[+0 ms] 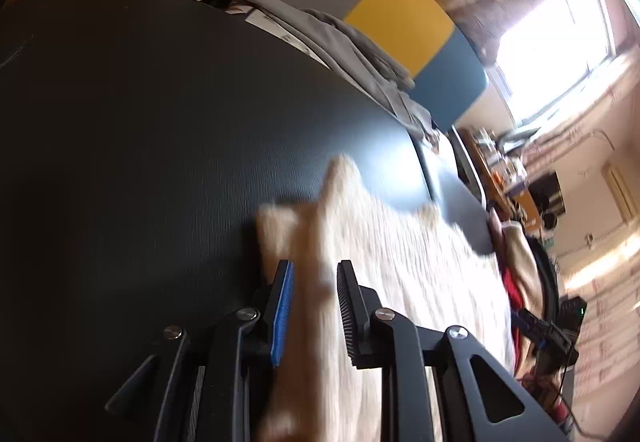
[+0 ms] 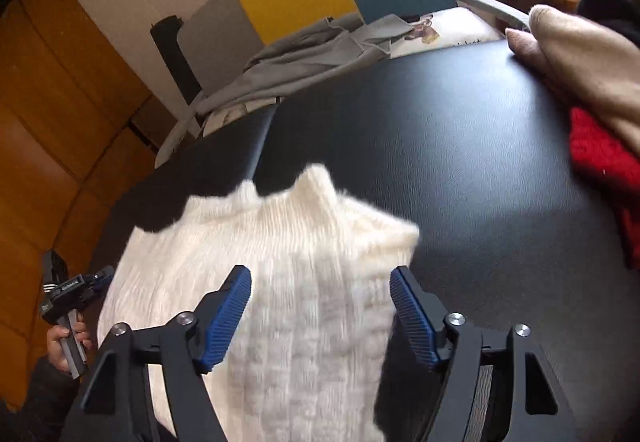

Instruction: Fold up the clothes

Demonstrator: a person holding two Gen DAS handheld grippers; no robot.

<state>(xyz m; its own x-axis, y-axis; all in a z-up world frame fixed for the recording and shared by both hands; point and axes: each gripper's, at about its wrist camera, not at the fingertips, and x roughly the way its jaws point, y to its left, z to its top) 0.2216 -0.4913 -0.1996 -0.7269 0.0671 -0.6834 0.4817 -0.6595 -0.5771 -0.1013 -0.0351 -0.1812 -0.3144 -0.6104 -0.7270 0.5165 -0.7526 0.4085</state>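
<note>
Left gripper [image 1: 314, 298] has its jaws close together with a bit of gap, pinching something I think, it's blurry. Right gripper [image 2: 320, 306] is spread wide open. Left hand [image 2: 66, 342] wraps its handle.

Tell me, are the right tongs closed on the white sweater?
No, the right tongs are spread wide open, with the white sweater lying on the table between and beneath their blue pads.

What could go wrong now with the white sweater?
1. The left hand-held gripper has only a thin fold of the white knitted sweater between its fingers; it may slip out.
2. The right hand-held gripper is open above the sweater, so one side hangs unsupported and may sag unevenly.
</note>
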